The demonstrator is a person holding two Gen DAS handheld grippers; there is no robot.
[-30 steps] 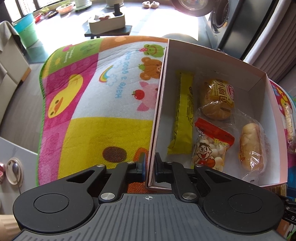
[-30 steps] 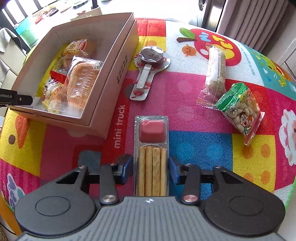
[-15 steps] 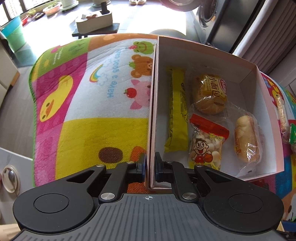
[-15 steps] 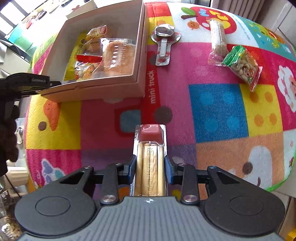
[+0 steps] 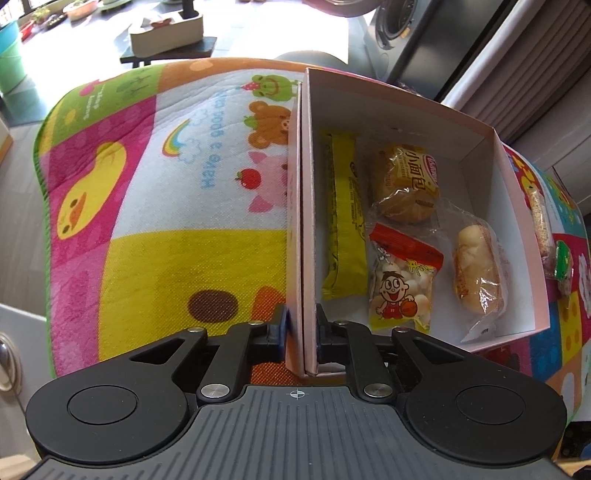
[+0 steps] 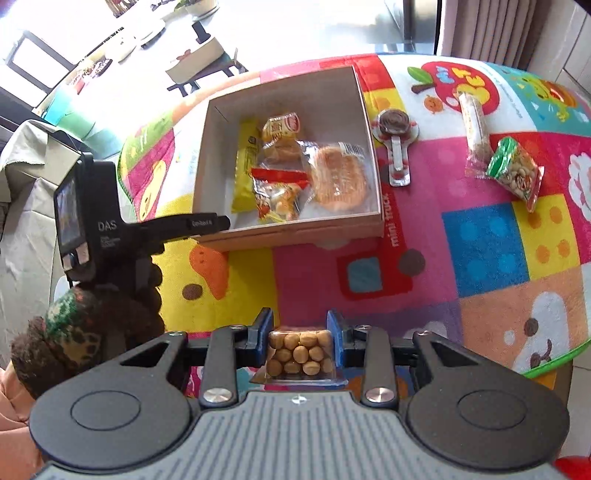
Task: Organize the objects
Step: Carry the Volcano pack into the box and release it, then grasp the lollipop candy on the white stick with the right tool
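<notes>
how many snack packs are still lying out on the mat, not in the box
3: a spoon-shaped chocolate pack beside the box, a long cereal bar farther right, and a green peanut bag next to it. Another pack is in the right claw, off the mat.

Looks like a home: a kids' cartoon mat, curtains and a washing machine are seen.

Left wrist view: close at box near corner, facing 12 o'clock. Right wrist view: higher, farther back; same box at 11 o'clock.
</notes>
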